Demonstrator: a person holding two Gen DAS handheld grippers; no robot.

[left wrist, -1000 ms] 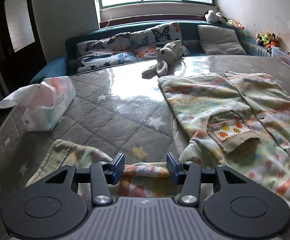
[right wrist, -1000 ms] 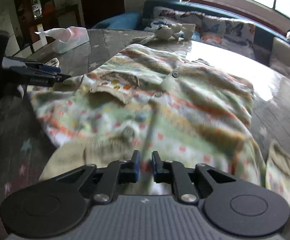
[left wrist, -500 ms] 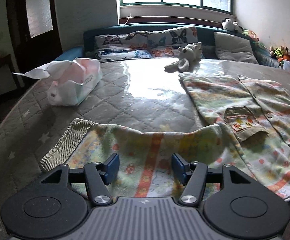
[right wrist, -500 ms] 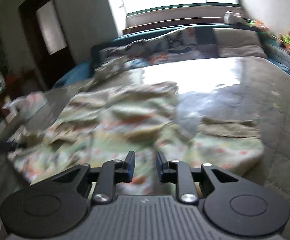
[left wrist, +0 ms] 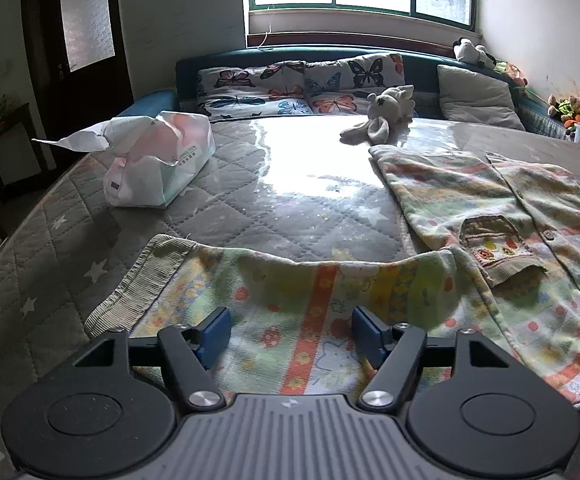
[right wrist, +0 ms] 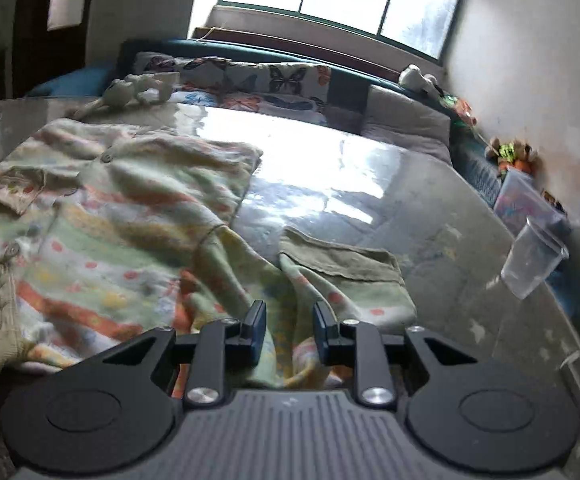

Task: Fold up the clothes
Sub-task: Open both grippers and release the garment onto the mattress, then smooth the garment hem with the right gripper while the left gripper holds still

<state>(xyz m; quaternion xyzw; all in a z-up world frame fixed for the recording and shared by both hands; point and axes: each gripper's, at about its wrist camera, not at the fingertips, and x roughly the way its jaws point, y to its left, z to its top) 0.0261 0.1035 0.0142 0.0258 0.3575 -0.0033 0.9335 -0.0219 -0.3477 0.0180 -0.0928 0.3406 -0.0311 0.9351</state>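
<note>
Left claw has just opened wide, gripping nothing, over the shirt sleeve; right claw, slightly parted, straddles the other sleeve unpinched. Smooth both before folding inward.

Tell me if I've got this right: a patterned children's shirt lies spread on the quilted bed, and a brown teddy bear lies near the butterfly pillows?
Nearly. The toy near the butterfly pillows is a white plush rabbit, not a brown teddy bear; the left wrist view shows it plainly. The rest holds: the patterned children's shirt does lie spread on the quilted bed.
</note>
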